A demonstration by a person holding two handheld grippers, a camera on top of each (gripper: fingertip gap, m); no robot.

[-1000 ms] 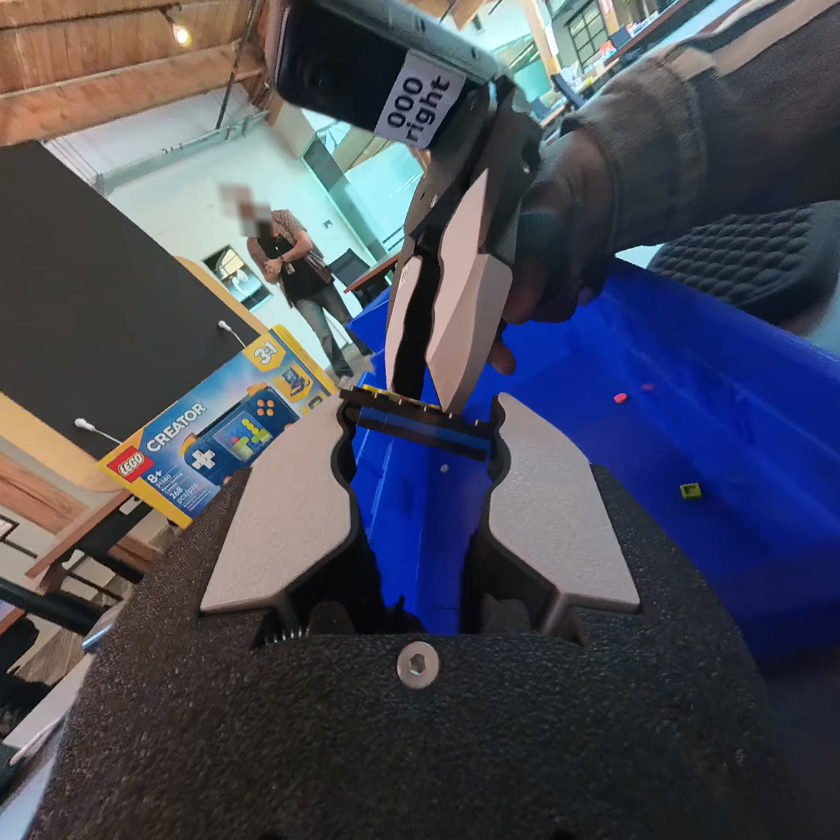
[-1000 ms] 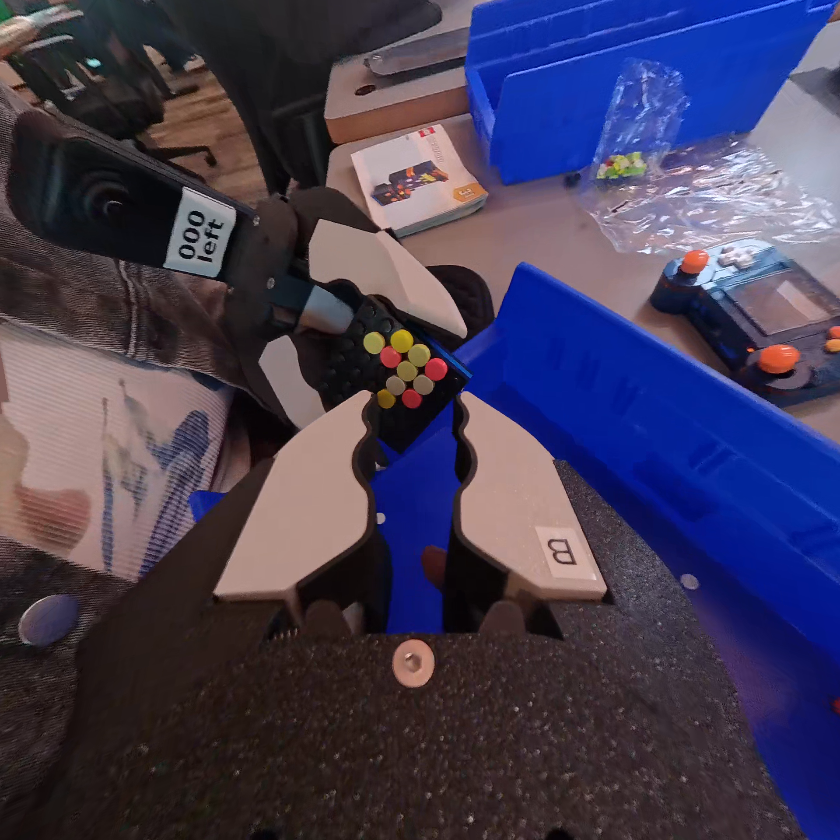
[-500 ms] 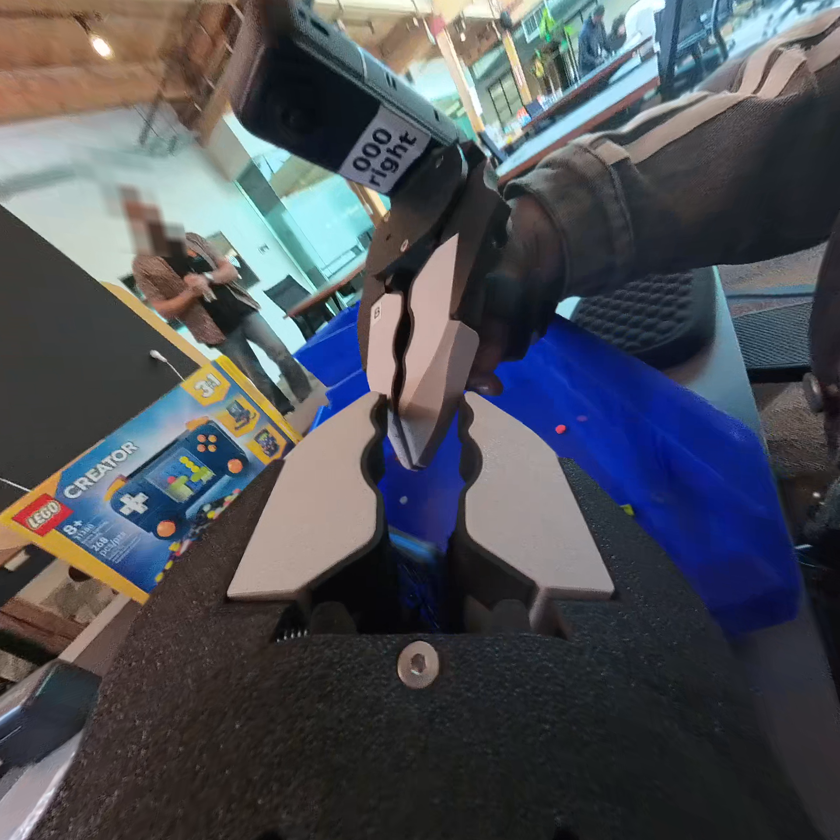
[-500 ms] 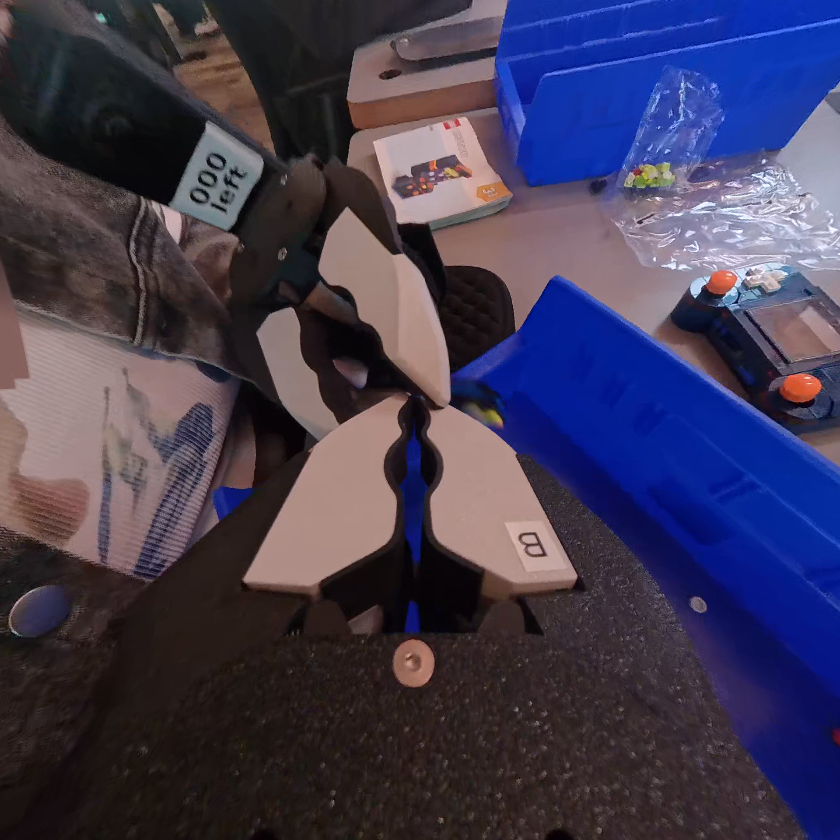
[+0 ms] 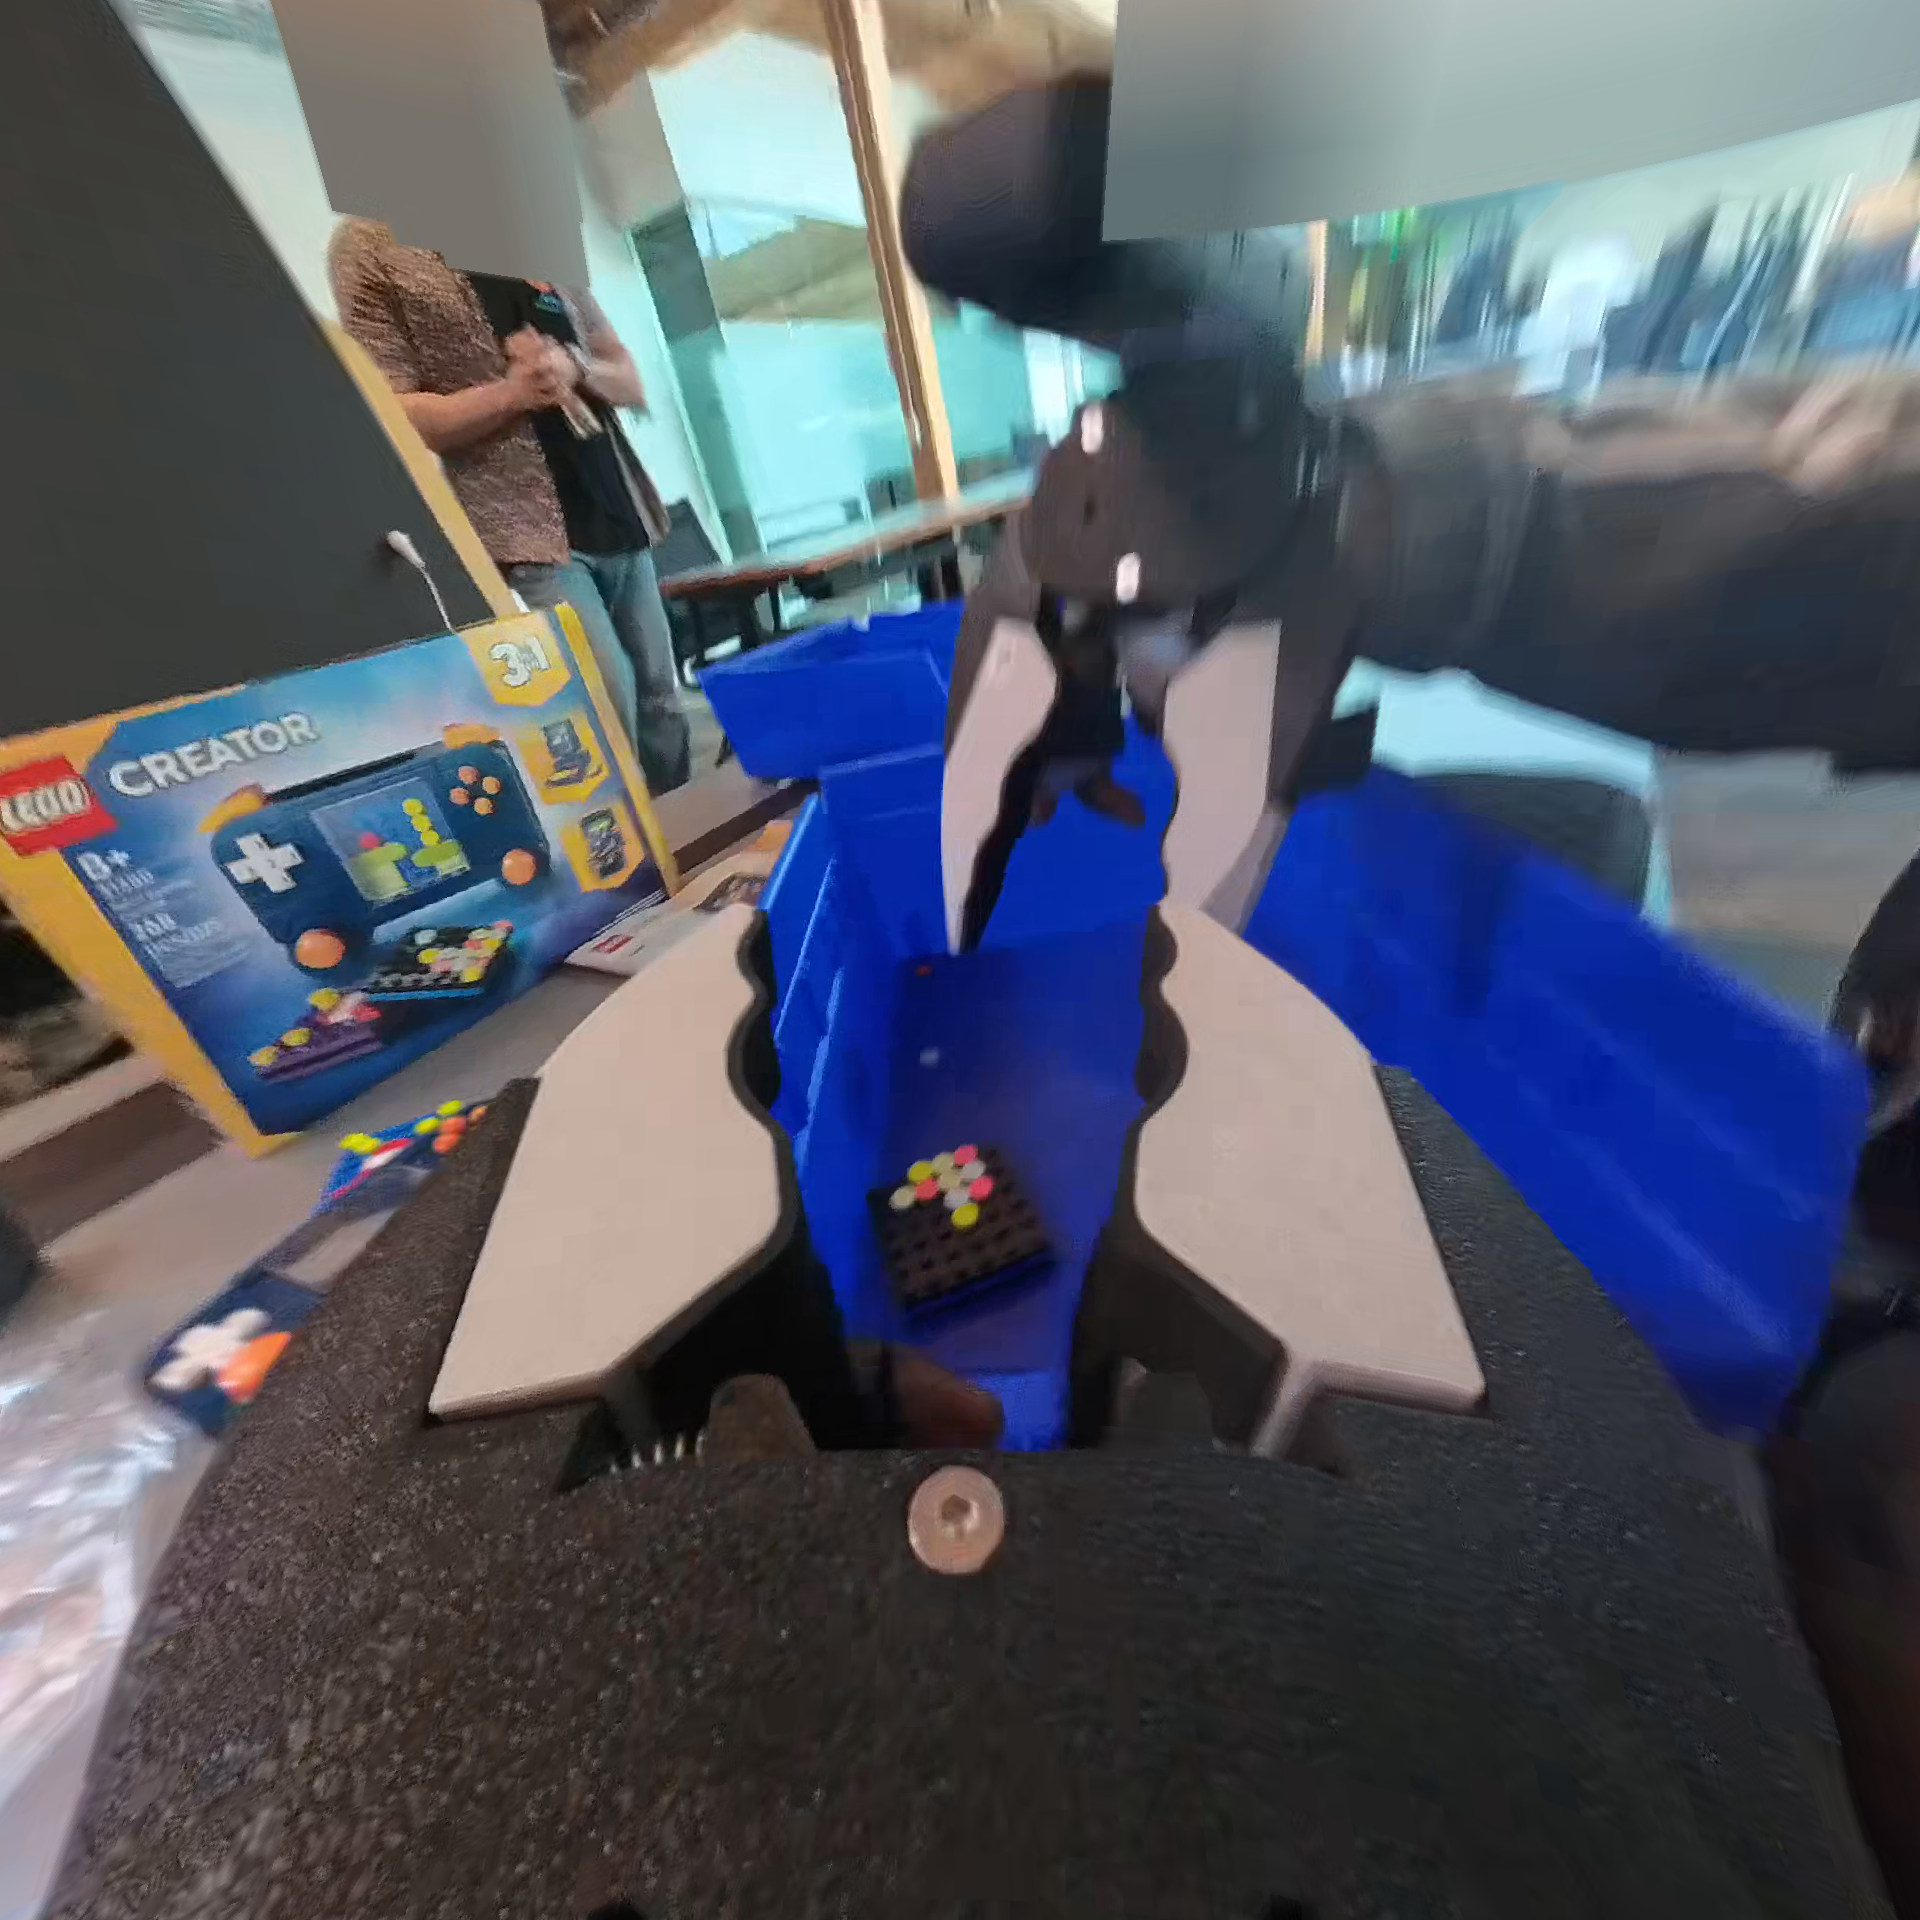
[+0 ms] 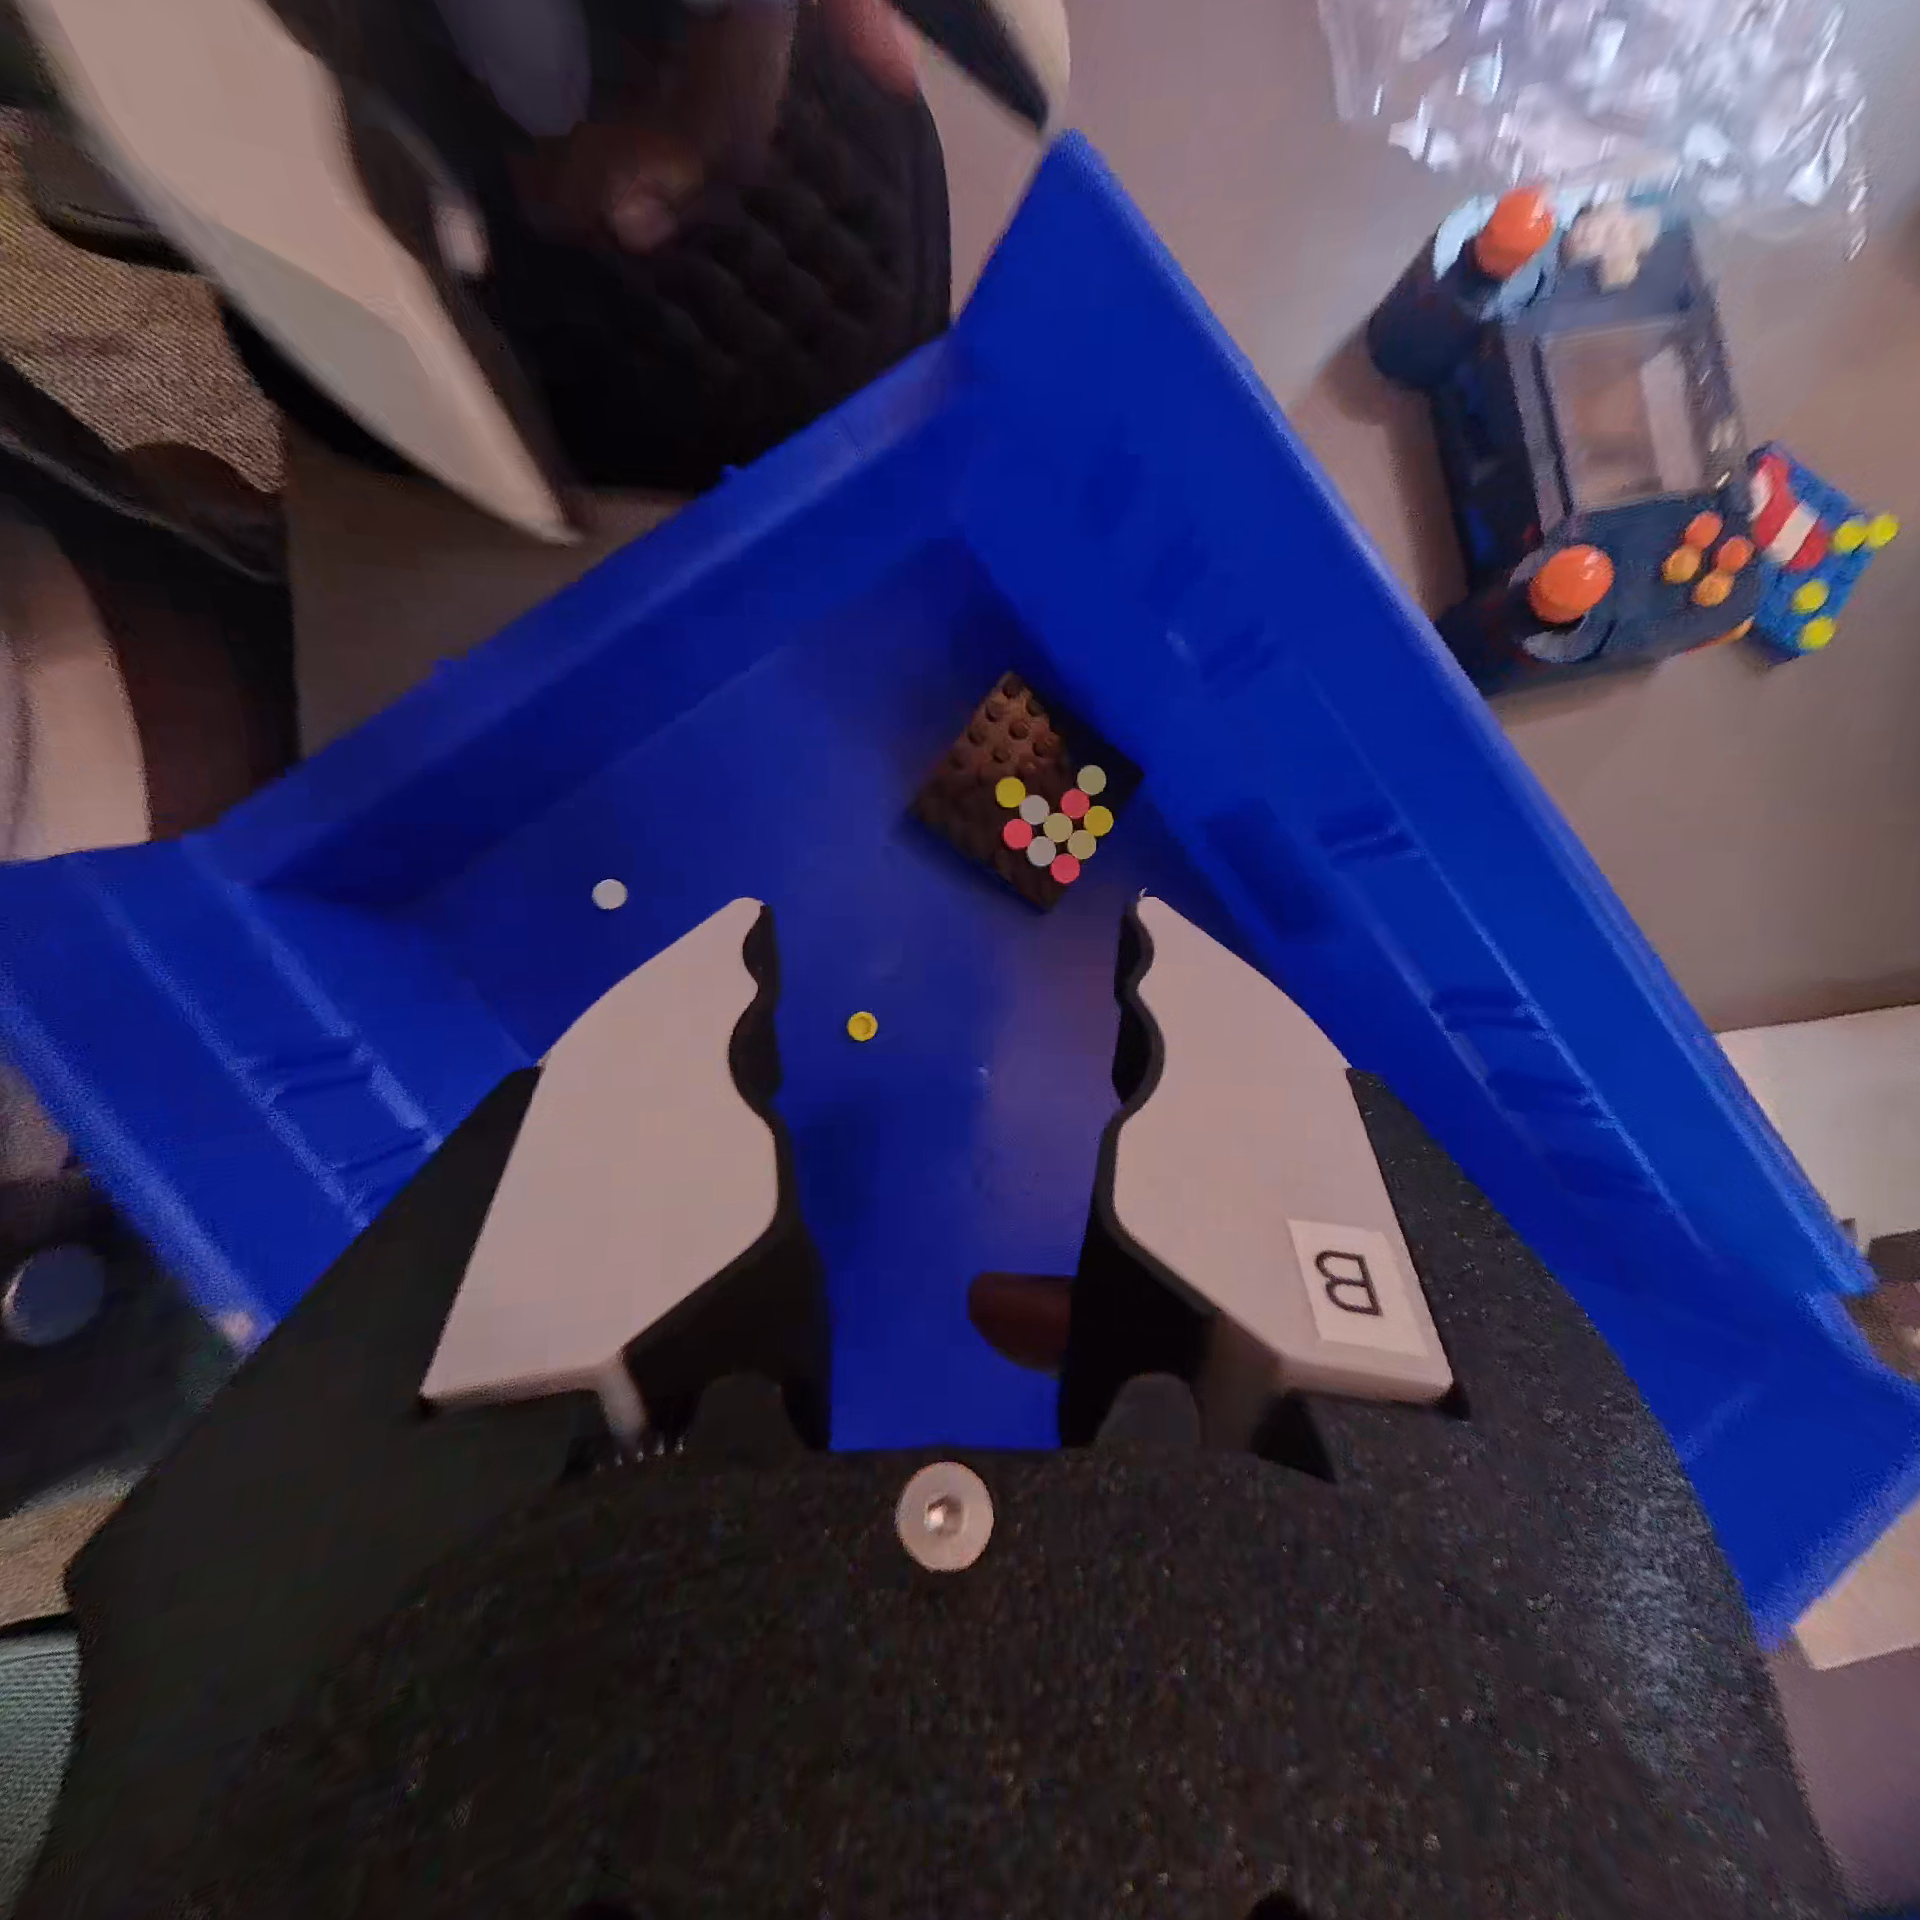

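both grippers over the blue plastic bin (image 6: 1299, 540), jaws wide apart and empty.
the studded black plate with coloured round tiles (image 6: 1023, 805) lies in its corner; loose tiles could scatter if a left gripper (image 5: 951, 1023) or right gripper (image 6: 940, 935) fingertip clips it.

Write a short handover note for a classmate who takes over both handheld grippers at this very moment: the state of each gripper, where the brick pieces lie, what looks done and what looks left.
Left gripper: open, empty, over the blue bin.
Right gripper: open, empty, over the same bin.
Black studded plate, with yellow, red and pale round tiles on one part: flat on the bin floor by a wall, held by neither gripper.
Loose in the bin: a pale round tile and a yellow round tile.
On the table outside: the brick game console and the set's box.
Done: the plate lies in the bin.
Left: no goal given; the two loose tiles lie off the plate.
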